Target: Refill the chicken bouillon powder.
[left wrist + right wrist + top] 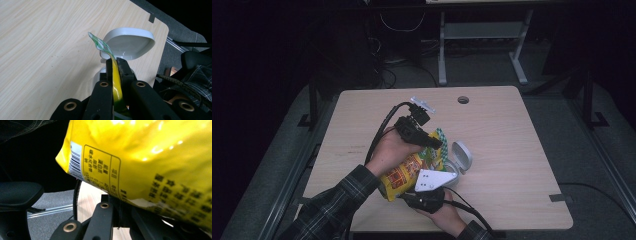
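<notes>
left gripper clamped on snack bag top | right gripper grip: cannot tell | bag aloft by open white container; contents unpoured

The table is pale wood-grain laminate, smooth and matt. The bag is glossy yellow plastic film, crinkled and catching highlights. At upper centre of the left gripper view, the white container looks like smooth, shiny plastic. The sleeve at lower left is plaid cloth.
</notes>
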Demonstrator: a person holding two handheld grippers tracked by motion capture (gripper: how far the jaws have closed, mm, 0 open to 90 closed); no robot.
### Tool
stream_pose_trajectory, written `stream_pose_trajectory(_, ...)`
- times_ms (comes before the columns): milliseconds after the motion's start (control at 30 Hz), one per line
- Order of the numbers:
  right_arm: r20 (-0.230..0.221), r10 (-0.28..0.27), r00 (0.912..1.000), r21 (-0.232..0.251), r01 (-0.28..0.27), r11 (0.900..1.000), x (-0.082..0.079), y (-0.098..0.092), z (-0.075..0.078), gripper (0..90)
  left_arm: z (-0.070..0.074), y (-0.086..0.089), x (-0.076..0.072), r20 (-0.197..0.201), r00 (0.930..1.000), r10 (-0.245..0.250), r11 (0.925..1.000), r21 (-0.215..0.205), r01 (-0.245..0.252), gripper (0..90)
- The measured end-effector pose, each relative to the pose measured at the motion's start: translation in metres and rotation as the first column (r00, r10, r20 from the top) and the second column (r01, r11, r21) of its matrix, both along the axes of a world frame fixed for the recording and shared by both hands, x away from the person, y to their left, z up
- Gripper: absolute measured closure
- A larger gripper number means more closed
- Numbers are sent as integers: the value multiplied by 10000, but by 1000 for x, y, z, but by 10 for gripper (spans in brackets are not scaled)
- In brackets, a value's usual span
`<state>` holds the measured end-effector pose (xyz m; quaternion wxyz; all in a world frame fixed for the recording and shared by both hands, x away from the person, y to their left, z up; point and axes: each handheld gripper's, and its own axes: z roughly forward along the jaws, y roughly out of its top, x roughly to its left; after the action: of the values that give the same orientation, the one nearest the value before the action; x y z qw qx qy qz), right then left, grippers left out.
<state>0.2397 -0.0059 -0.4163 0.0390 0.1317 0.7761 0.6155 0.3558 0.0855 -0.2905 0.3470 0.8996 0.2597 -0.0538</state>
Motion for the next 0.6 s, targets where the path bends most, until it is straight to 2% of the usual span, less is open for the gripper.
stream_pose_trajectory(600, -35, -7, 10000, 36, 8, 10000, 0, 0, 0, 900, 0, -1, 0, -22, 10000, 35, 10000, 17, -35, 899)
